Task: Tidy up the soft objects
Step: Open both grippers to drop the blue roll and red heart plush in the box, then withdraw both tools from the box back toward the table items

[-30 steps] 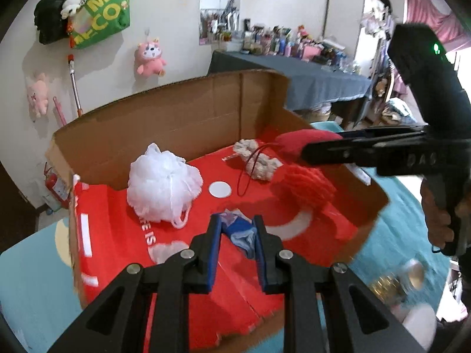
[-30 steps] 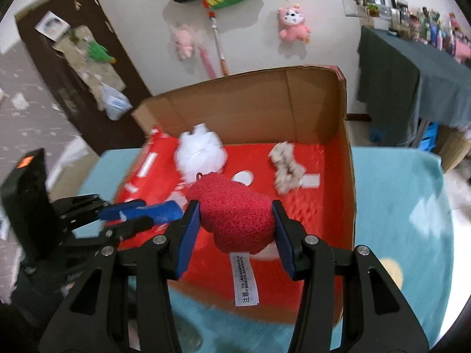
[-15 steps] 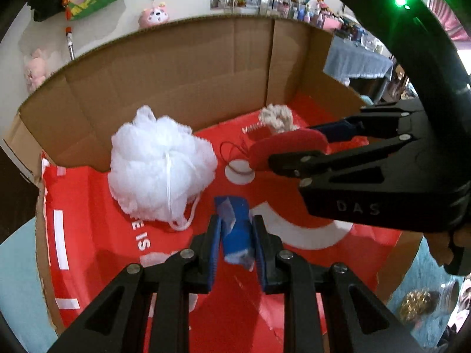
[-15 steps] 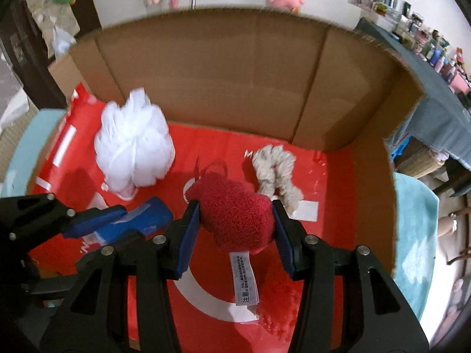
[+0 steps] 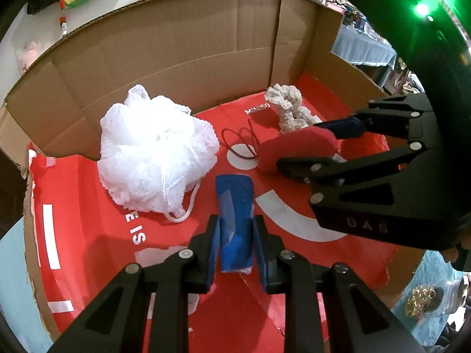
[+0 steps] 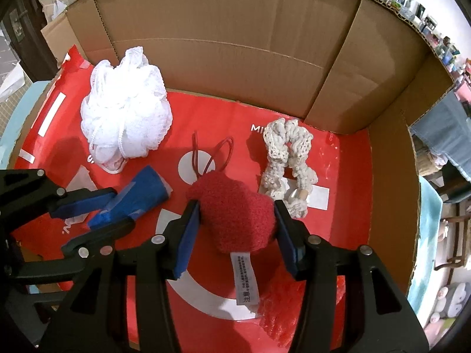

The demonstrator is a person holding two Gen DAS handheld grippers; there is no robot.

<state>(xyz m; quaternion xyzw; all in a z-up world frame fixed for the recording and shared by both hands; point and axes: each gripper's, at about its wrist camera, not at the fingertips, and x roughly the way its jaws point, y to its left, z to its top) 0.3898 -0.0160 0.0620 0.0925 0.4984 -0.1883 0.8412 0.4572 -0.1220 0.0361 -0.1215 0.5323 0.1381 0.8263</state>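
Note:
My left gripper [image 5: 235, 232] is shut on a blue soft roll [image 5: 234, 209], held low over the red floor of the cardboard box [image 5: 182, 58]. It also shows in the right wrist view [image 6: 138, 197]. My right gripper [image 6: 235, 214] is shut on a red plush heart [image 6: 235, 214] with a white label and red cord, just above the box floor. The heart also shows in the left wrist view [image 5: 294, 150]. A white mesh bath pouf [image 5: 153, 153] lies at the box's left, and a cream knitted scrunchie [image 6: 288, 158] lies at the right.
The box has tall brown walls [image 6: 235, 44] at the back and right, and a red liner [image 5: 88, 250] on its floor. A teal rug [image 6: 426, 235] lies outside on the right. A cluttered table [image 5: 365, 47] stands behind.
Both grippers have moved forward and down into the box with their loads. The blue roll and the red heart are now close to the red floor, between the pouf and the scrunchie.

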